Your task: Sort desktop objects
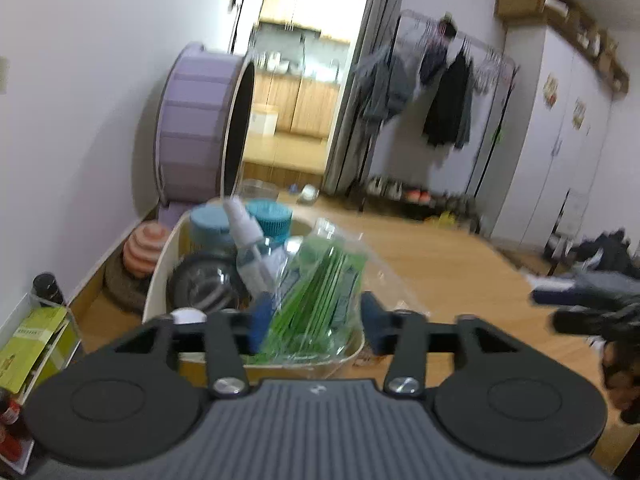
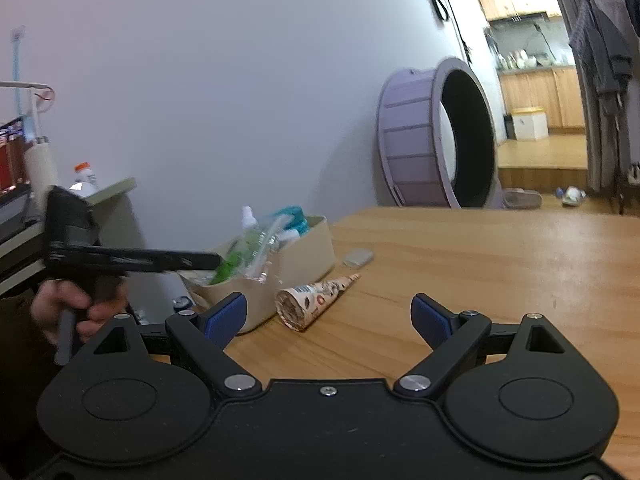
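Note:
My left gripper (image 1: 318, 320) is shut on a clear bag of green sticks (image 1: 320, 280), its blue pads pressing either side. The bag hangs over the near end of a cream box (image 1: 160, 276) that holds a spray bottle (image 1: 248, 240), teal round lids (image 1: 268, 220) and a dark round item (image 1: 204, 284). The right wrist view shows the left gripper (image 2: 218, 260) reaching over the box (image 2: 296, 260), a hand (image 2: 68, 308) on its grip. My right gripper (image 2: 330, 318) is open and empty above the table. Just ahead of it lie a patterned paper cone (image 2: 316, 300) and a small grey flat object (image 2: 358, 258).
The wooden table (image 2: 480, 280) stretches right of the box. A purple wheel (image 2: 436, 136) stands on the floor against the wall beyond the table. Left of the box are a shelf with a bottle (image 2: 84, 178) and green packets (image 1: 36, 340). A clothes rack (image 1: 440, 92) stands far off.

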### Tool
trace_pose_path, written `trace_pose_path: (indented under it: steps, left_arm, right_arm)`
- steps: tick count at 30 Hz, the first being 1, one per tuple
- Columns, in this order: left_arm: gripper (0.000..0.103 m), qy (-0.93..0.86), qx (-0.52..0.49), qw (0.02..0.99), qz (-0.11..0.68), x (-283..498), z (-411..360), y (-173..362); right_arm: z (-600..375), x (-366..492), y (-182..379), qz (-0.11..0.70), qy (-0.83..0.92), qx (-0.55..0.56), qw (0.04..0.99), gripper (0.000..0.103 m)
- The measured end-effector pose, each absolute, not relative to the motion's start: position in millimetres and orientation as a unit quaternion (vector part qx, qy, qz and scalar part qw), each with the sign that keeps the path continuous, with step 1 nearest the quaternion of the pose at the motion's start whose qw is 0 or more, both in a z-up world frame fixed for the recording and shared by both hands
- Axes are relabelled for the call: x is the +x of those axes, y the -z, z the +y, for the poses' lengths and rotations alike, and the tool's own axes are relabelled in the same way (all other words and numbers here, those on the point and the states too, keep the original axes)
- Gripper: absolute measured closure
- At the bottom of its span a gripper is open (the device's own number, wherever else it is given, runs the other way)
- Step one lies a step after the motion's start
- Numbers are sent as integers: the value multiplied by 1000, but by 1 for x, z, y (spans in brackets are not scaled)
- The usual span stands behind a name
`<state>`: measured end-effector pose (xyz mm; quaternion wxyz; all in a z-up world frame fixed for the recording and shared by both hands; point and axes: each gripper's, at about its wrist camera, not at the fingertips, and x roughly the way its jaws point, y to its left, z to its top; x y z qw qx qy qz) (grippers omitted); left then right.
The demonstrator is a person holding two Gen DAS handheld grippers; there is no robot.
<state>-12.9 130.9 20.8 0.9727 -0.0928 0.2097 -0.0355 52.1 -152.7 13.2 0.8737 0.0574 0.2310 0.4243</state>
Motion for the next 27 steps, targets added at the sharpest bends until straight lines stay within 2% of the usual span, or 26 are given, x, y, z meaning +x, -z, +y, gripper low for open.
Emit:
trace_pose_path:
  steps: [4, 16, 19, 22, 24, 25, 27]
  left_arm:
    - [44, 36, -101, 977, 184, -25, 133, -24]
    - [43, 46, -122, 977, 169, -39, 145, -25]
    - [43, 47, -124, 977, 170, -40, 146, -25]
    - [43, 49, -127, 976, 170, -42, 147, -25]
    - [43, 52, -125, 976, 170, -42, 146, -25]
    - [43, 53, -124, 976, 169, -42, 146, -25]
    - [43, 56, -123, 976, 169, -42, 145, -25]
  right_arm:
    - [-129, 63, -8, 261, -398, 70, 877, 14]
    - [-43, 78, 6, 260, -399, -40, 879, 14]
    - [-31, 76, 9, 260, -414, -64, 870, 20]
    - [-23, 76, 12, 264, -426, -88, 861, 38]
    - [-20, 78, 16, 273, -429, -92, 856, 55]
    - [-19, 81, 19, 279, -431, -88, 854, 60]
    - [-16, 85, 24, 292, -435, -84, 848, 80]
